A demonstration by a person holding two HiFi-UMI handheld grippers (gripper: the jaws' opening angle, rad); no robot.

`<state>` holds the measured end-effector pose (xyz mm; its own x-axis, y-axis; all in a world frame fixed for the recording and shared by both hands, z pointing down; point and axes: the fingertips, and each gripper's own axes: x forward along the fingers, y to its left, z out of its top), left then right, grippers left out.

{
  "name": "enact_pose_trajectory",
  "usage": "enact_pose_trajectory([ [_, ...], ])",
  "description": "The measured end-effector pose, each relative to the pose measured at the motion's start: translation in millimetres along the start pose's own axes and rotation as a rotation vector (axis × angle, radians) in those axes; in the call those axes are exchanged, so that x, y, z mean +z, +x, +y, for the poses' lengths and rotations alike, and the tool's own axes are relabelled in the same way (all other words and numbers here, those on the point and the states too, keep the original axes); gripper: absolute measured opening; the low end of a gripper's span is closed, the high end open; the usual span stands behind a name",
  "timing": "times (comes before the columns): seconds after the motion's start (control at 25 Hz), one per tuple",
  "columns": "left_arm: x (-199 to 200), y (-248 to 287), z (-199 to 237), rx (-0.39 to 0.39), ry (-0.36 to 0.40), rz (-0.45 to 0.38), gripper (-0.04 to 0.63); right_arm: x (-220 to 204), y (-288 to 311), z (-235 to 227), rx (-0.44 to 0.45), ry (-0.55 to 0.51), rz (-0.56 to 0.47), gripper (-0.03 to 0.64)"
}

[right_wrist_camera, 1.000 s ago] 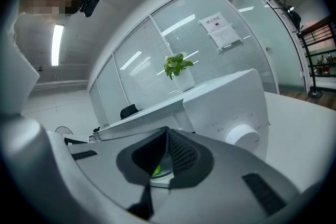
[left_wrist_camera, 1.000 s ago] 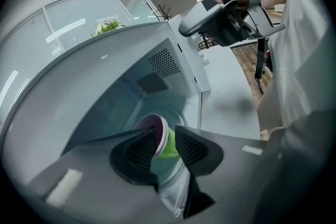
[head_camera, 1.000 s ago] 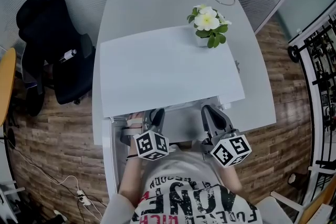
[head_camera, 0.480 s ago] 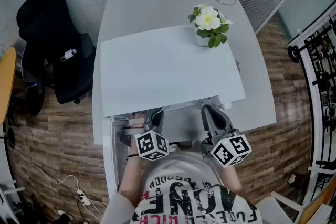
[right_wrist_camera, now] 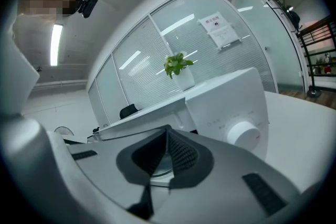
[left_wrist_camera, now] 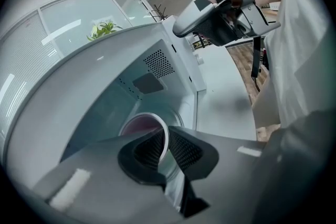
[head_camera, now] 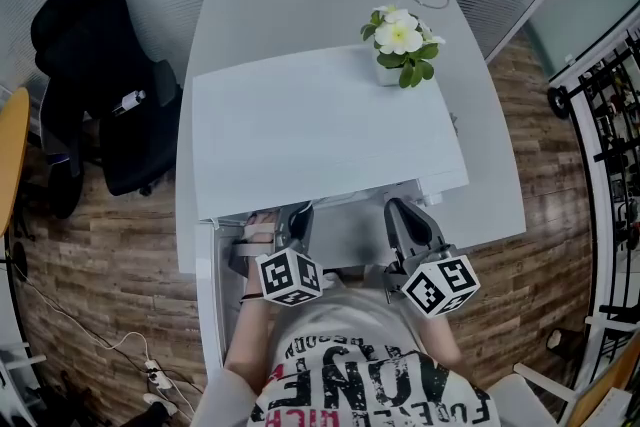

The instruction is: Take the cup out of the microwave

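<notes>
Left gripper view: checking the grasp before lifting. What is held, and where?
The left gripper, its jaws having just been closing, pinches the cup by its near rim wall, one pad inside, one outside.

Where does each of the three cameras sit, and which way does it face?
Head view: on the person's head, looking steeply down at the microwave, plant, their shirt, left claw and right claw.
Left claw view: rides the left claw, facing into the microwave; its jaws have just been closing and pinch the rim of the cup; right claw above.
Right claw view: rides the right claw, jaws together, facing the microwave's dial; shirt at left.
All three share the microwave and plant.
</notes>
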<state>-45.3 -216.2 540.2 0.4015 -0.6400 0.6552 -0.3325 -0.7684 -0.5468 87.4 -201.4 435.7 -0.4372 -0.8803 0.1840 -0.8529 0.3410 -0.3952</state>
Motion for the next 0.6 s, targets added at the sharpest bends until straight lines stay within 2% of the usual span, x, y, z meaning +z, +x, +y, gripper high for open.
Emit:
enact_pose_trajectory([
  [0.36, 20.1, -17.4, -3.9, -0.010, 0.017, -0.033, 0.040, -4.4, -7.3, 2.8, -0.011, -0.001, -0.002, 0.021],
  [0.6, 26.7, -29.7, -8.4, 0.003, 0.014, -0.034, 0.040, -8.1, -17.4, 7.5, 0.014, -0.007, 0.006, 0.021],
])
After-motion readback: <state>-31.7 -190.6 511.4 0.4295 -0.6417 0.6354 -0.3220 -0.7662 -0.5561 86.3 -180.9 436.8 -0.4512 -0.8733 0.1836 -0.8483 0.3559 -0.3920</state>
